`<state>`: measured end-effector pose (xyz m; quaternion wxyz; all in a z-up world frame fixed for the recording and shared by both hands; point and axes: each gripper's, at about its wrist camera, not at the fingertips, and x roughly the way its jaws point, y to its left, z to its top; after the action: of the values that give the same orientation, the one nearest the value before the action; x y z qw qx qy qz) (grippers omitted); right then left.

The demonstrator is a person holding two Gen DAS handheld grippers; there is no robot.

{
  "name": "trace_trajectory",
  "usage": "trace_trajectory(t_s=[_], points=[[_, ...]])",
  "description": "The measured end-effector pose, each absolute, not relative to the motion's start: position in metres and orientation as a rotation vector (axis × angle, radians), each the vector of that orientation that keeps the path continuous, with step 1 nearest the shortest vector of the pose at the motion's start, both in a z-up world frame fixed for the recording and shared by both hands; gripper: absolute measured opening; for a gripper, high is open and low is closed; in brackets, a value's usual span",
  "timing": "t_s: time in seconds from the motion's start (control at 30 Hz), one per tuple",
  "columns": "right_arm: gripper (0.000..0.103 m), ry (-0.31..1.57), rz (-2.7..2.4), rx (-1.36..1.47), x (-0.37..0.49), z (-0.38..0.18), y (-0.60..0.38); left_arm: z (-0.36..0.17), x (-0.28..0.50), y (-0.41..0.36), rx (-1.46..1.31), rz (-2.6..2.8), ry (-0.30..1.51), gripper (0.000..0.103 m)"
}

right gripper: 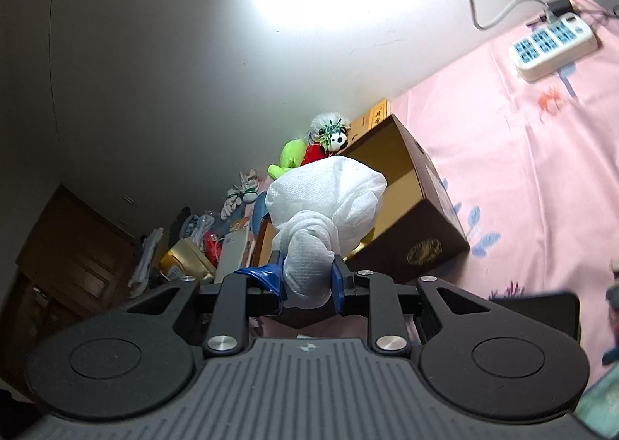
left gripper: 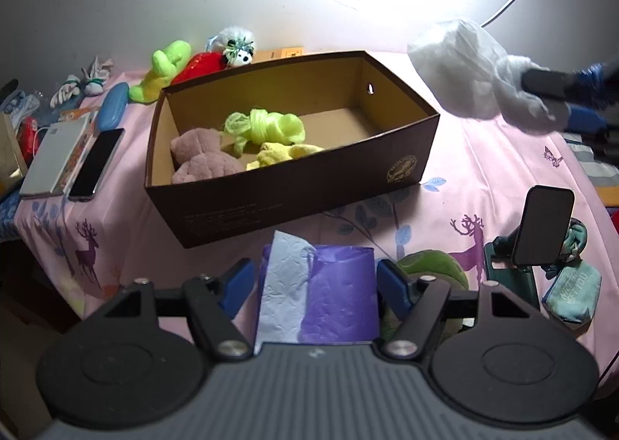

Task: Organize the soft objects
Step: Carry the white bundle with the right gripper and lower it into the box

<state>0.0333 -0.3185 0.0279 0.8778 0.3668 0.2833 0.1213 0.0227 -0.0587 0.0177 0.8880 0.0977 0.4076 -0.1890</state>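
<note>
Two grippers were busy: the left gripper (left gripper: 311, 281) clasped a purple roll (left gripper: 340, 293) near the brown box (left gripper: 294, 184), waiting its turn, while the right gripper (right gripper: 307, 281) pinched a white cloth bundle (right gripper: 329, 200) by its knot, aloft, presumably box-bound.

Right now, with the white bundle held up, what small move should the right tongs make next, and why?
Probably carry it over the open box before letting go. The right tongs pinch the white bundle's knot, and it hangs in the air beside the box, where other soft things already lie.
</note>
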Motion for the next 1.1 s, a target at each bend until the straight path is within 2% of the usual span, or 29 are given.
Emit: trace_trajectory(t_s=[0.23, 0.57, 0.9, 1.1], points=[[0.006, 0.668, 0.22, 0.517, 0.123, 0.031, -0.296, 0.021, 0.031, -0.022, 0.161, -0.387, 0.822, 0.072], [0.006, 0.819, 0.125, 0.169, 0.229, -0.014, -0.243, 0.014, 0.054, 0.036, 0.121, -0.321, 0.825, 0.072], [0.009, 1.037, 0.074, 0.042, 0.279, -0.055, -0.212, -0.002, 0.079, 0.064, 0.082, -0.304, 0.886, 0.073], [0.011, 1.129, 0.083, 0.001, 0.277, -0.065, -0.208, -0.007, 0.086, 0.066, 0.069, -0.324, 0.903, 0.073]])
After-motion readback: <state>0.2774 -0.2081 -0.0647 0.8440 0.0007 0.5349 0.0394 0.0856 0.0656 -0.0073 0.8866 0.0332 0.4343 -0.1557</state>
